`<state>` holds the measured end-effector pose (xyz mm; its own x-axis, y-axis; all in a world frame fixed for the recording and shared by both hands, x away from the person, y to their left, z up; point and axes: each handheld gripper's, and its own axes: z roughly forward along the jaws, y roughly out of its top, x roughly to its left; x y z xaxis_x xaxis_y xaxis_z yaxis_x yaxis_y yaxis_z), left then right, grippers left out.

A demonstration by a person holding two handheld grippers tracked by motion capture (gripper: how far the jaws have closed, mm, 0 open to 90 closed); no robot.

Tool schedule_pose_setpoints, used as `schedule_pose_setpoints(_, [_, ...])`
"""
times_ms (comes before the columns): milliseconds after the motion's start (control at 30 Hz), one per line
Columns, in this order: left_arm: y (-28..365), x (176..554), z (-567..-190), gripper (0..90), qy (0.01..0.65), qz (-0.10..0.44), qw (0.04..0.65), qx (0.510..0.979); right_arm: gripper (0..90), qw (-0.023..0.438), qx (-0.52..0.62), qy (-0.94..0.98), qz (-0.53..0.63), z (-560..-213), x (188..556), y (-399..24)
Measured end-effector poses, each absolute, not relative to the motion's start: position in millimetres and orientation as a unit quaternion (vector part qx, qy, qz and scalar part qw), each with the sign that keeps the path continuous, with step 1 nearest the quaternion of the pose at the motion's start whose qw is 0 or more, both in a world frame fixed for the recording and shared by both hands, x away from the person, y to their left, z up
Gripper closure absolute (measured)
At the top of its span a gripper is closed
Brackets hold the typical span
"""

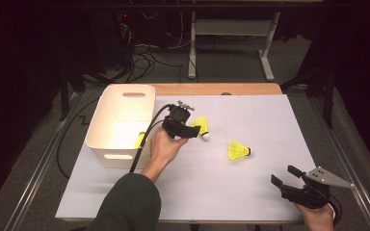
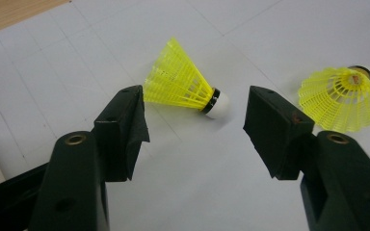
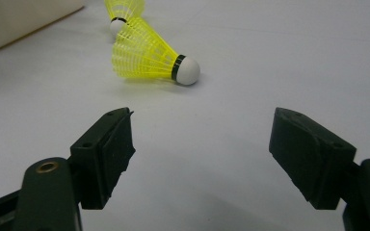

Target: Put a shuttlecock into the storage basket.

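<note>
My left gripper (image 2: 195, 120) stands wide open, holding nothing, just short of the yellow plastic shuttlecock with a white cork tip (image 2: 185, 84) lying beside the white plastic bin (image 1: 120, 122). My right gripper (image 3: 202, 154) gapes empty, well away from that bin.

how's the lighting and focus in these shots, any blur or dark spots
High view: the white table sheet is brightly lit while the floor around it falls off dark. Left gripper view: the near shuttlecock is sharp, and the jaw bases at the bottom are soft. Right gripper view: the shuttlecock casts a soft shadow, and the bin is washed out.
</note>
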<state>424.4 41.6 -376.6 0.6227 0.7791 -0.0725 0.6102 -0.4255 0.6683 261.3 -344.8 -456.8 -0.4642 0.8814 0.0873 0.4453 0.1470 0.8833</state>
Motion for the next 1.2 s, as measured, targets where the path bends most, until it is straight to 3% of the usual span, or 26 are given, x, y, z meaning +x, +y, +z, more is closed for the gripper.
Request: schedule_pose_setpoints(1200, [27.0,476.0,-393.9,37.7,0.433,0.09,0.333,0.833,24.0,0.232,0.461,0.721,0.463,-457.7,262.6,-344.5])
